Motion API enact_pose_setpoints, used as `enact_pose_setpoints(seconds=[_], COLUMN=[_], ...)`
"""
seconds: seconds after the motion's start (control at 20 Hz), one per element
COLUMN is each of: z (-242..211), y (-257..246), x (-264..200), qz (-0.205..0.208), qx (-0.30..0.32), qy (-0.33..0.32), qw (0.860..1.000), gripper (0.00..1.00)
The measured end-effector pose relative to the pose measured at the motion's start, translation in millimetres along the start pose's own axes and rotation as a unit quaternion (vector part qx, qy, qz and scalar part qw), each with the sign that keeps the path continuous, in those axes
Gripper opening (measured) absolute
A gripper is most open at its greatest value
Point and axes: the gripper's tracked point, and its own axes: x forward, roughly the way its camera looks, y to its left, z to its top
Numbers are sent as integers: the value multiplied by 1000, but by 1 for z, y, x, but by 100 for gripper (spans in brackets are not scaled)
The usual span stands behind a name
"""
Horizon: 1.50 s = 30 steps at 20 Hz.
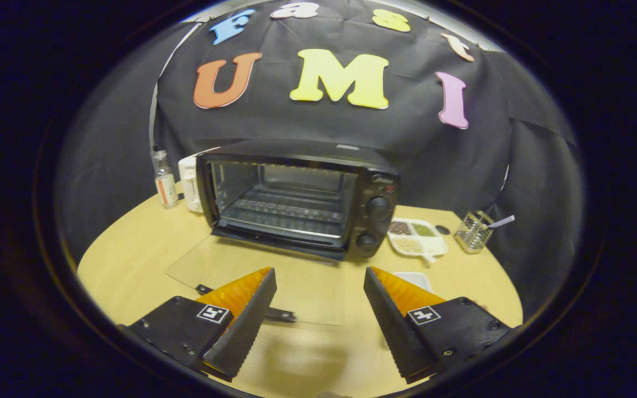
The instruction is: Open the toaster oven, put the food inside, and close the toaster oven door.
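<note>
Two wedge-shaped fingers (244,326) of the gripper (320,326) stand wide apart above the table (130,243), with nothing held between them. Their inner faces are ribbed with fine ridges.

The table is round, with a smooth pale wood-look top.

The toaster oven (302,199) sits beyond the fingers, near the middle of the table. It is a box with a dark casing. Its door (257,279) is fully lowered: a clear glass panel lying flat on the table, reaching from the oven mouth toward the fingers. The dark bar handle (274,313) on the door's front edge lies just beside the left finger. Inside the cavity a wire rack (291,213) of thin parallel metal bars is visible. Two round knobs (376,207) are stacked on the panel at the oven's right side.

A sectioned white tray (415,237) holding grainy fillings in separate compartments lies right of the oven. A small white container (415,279) sits just ahead of the right finger, partly hidden by it; its contents cannot be told. A wire-mesh holder (473,231) with a utensil stands farther right.

A clear bottle (165,179) and a white appliance (190,185) stand left of the oven, the appliance just beside its wall.
</note>
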Motion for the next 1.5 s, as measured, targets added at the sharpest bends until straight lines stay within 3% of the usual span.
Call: enact_pose_setpoints(seconds=[0.25,0.4,0.5,0.7,0.85,0.95,1.2,1.5], z=[7,-9,-26,-70,-87,-93,-95,-63], y=[-114,-163,-182,-177,-152,-137,-137,-137], x=[-4,-6,-6,-4,-8,-12,-12,-21], qz=[-35,-27,-6,80,158,200,226,239], qx=[0,23,40,104,169,213,327,339], qy=[4,25,43,111,152,182,212,197], qw=[999,999,998,985,961,939,893,888], gripper=[100,100,100,99,88,67,23,15])
